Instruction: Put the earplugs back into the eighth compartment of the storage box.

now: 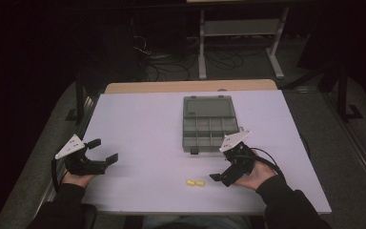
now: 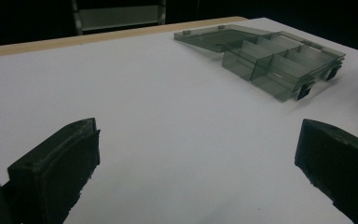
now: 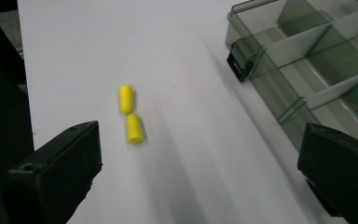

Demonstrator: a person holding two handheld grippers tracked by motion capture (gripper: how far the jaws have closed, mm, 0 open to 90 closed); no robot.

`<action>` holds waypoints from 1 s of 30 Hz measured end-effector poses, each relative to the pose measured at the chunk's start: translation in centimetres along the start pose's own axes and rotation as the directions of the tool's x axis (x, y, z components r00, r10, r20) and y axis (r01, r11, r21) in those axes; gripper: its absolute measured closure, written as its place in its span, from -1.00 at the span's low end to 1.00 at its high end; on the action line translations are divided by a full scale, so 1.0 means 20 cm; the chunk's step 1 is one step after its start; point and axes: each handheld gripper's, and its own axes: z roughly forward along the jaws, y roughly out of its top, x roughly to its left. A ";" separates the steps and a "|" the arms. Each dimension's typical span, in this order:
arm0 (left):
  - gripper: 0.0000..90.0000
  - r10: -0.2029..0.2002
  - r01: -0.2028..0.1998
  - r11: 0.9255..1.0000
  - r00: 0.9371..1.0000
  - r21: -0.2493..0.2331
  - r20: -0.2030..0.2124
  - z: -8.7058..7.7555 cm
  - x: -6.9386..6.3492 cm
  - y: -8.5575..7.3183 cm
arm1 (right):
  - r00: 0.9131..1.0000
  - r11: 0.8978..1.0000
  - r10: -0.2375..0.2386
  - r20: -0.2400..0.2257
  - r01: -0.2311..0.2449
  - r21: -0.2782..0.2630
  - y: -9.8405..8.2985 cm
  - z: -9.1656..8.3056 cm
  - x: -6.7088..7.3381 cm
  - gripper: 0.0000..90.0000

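White tabletop [image 1: 143, 124] fills my working area, with dark floor, loose cables and a metal table frame [image 1: 240, 28] in the gloom beyond its far edge. My right gripper [image 1: 218, 177] sits low at the near right of the table, its jaws spread wide with nothing between them. Just to its left lie the two yellow earplugs [image 1: 195, 182], end to end and touching or almost so; through the right gripper view I see the earplugs [image 3: 130, 119] resting on the bare surface ahead of the jaws, nearer the left one, with neither jaw touching them. Beyond that gripper, toward the middle of the table, sits the grey translucent organizer box [image 1: 208, 125], lid folded back flat, its divided compartments looking empty as far as I can tell. My left gripper [image 1: 103, 150] hovers at the near left edge, well apart from box and earplugs, jaws likewise wide and holding nothing; its own view looks across bare table to the box [image 2: 270, 58].
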 end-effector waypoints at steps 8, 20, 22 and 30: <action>-1.00 0.001 -0.001 1.000 1.000 0.001 0.002 0.00 0.00 0.00 | 1.000 0.999 -0.023 -0.021 0.024 0.044 0.00 0.07 0.03 -1.00; -1.00 0.005 -0.005 1.000 1.000 0.005 0.004 0.00 0.00 0.00 | 0.998 0.996 -0.032 -0.051 0.036 0.076 0.01 0.14 0.05 -1.00; -1.00 0.005 -0.005 1.000 1.000 0.005 0.004 0.00 0.00 0.00 | 0.998 0.996 -0.036 -0.053 0.040 0.078 0.01 0.15 0.06 -1.00; -1.00 0.005 -0.005 1.000 1.000 0.003 0.005 0.00 0.00 0.00 | 0.995 0.993 -0.062 -0.079 0.070 0.092 0.03 0.20 0.08 -0.89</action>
